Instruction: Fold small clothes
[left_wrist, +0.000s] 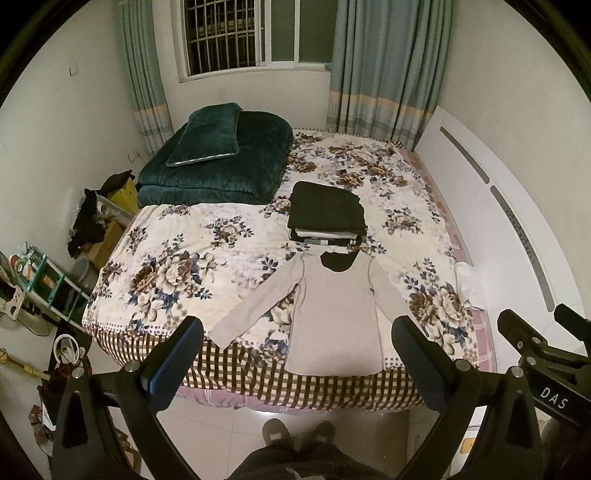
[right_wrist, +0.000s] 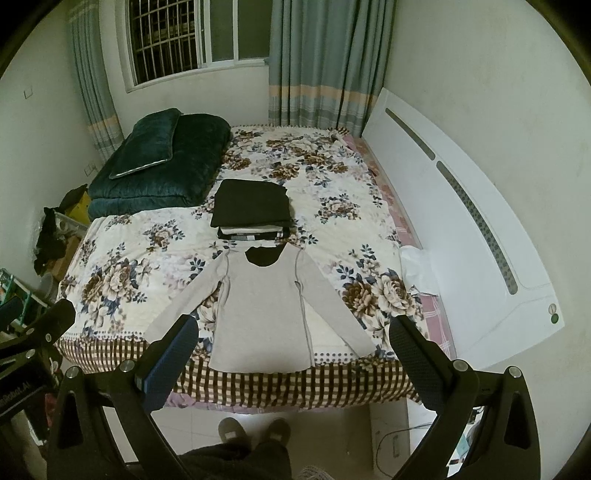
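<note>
A beige long-sleeved shirt (left_wrist: 332, 314) lies flat on the floral bedspread (left_wrist: 177, 243), sleeves spread, hem at the near edge of the bed. It also shows in the right wrist view (right_wrist: 262, 314). Behind its collar sits a stack of folded clothes (left_wrist: 327, 212) with a black piece on top, also seen in the right wrist view (right_wrist: 251, 206). My left gripper (left_wrist: 297, 350) is open and empty, held above the bed's near edge. My right gripper (right_wrist: 293, 350) is open and empty, at about the same height; its body shows at the right of the left wrist view (left_wrist: 546, 354).
A folded dark green quilt with a pillow (left_wrist: 214, 158) lies at the bed's far left. A white headboard (right_wrist: 461, 221) runs along the right. A white cloth (right_wrist: 417, 269) lies by it. Clutter and a shelf (left_wrist: 44, 280) stand left of the bed. The person's feet (left_wrist: 295, 432) stand on the tiled floor.
</note>
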